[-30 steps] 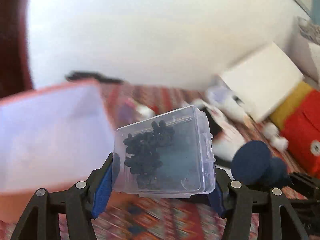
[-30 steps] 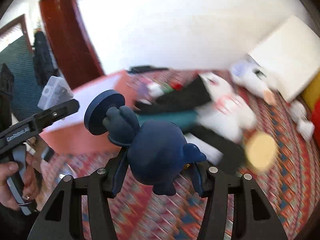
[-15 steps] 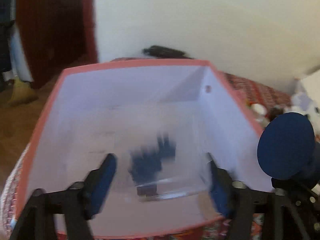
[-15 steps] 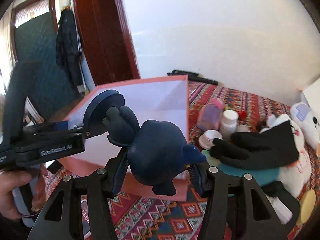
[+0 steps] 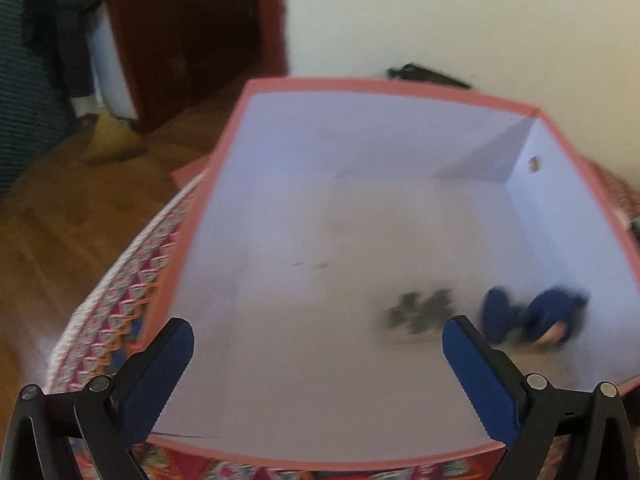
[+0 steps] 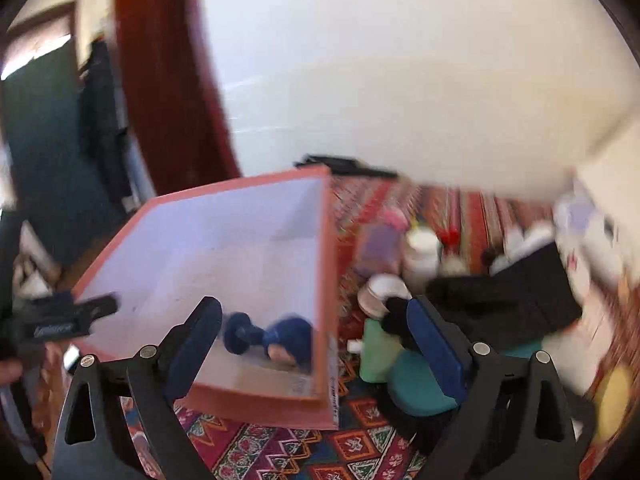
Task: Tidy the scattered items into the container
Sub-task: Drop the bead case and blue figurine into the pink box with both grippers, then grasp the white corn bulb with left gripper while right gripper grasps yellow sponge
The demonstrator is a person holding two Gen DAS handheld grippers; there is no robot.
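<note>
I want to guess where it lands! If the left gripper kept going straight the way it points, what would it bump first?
Probably the white floor of the box. The left gripper is open, empty and aimed down into it.

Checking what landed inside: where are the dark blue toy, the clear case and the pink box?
dark blue toy (image 6: 290, 334), right wrist view, on its round body.
clear case (image 5: 420, 314), left wrist view, on its blurred dark contents.
pink box (image 5: 384, 88), left wrist view, on its far rim.

The right gripper (image 6: 316, 340) — jaws just opened, nothing between them — hangs above the pink box (image 6: 326, 280); a navy toy (image 6: 276, 334) lies inside.
</note>
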